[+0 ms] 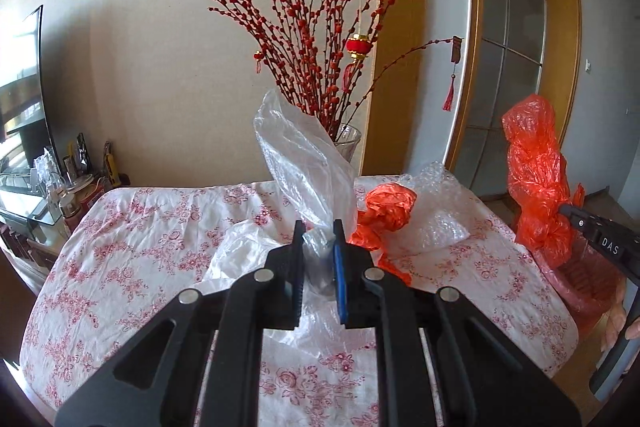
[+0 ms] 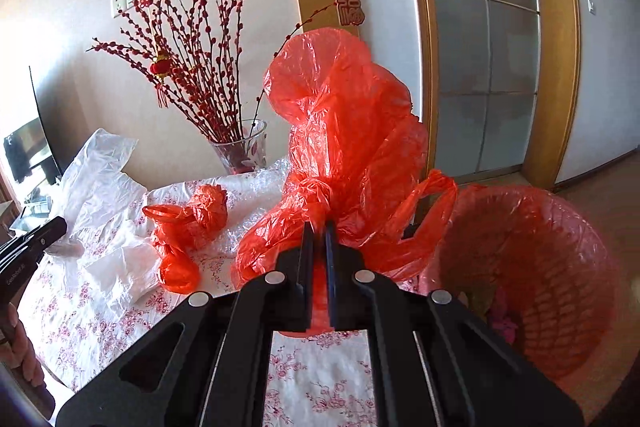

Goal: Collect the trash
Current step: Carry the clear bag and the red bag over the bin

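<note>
Right wrist view: crinkled red plastic bag [image 2: 344, 147] pinched between narrow jaws of right gripper [image 2: 319, 227], billowing upward ahead. Red-lined mesh basket [image 2: 560, 259] just right of it. Left gripper [image 1: 318, 227] clamped on glossy clear plastic bag [image 1: 296, 151], lifted over floral cloth table [image 1: 132, 227]. Knotted red bag [image 1: 384, 211] and bubble wrap [image 1: 436, 215] beyond, right of left gripper.

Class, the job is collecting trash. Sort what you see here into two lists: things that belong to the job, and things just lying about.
Belongs to the job:
- crumpled red plastic bag, gripped by the right claw
- clear plastic bag, gripped by the left claw
- smaller knotted red bag
- bubble wrap sheet
- pink mesh wastebasket

Just lying about:
- glass vase of red branches
- television
</note>
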`<state>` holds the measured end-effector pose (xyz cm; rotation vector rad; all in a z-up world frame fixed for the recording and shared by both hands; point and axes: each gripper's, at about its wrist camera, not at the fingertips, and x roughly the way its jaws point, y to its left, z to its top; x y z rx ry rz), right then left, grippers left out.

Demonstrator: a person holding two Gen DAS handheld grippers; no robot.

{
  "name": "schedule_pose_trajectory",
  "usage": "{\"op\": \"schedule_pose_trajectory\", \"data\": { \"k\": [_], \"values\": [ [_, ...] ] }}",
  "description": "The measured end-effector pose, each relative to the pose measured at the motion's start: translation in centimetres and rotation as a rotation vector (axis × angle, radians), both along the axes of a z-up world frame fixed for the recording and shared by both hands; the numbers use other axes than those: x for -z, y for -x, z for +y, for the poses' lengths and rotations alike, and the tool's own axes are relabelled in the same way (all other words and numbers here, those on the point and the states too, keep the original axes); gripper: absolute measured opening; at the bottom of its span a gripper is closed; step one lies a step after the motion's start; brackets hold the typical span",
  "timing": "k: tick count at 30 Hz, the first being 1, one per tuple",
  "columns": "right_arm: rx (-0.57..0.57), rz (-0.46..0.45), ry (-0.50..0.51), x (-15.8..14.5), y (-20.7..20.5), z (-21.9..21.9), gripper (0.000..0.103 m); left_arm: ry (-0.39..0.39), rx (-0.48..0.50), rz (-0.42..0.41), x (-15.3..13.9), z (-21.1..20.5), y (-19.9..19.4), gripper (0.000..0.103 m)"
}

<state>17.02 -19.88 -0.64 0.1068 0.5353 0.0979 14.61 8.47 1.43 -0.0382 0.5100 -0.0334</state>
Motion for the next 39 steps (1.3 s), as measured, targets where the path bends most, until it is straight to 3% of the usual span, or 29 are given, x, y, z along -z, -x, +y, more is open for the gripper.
{"op": "schedule_pose_trajectory", "data": {
  "k": [17, 39],
  "values": [
    [0.139, -0.027, -0.004, -0.8, 3.6, -7.4, 0.006, 0.028, 0.231, -0.025, -1.0, -10.1, -0.1, 0.014],
    [0.304, 0.013, -0.019, 0.5, 6.2, -16.9, 0.006, 0.080, 0.514, 0.027, 1.4, -24.9, -1.4, 0.014]
  ]
}}
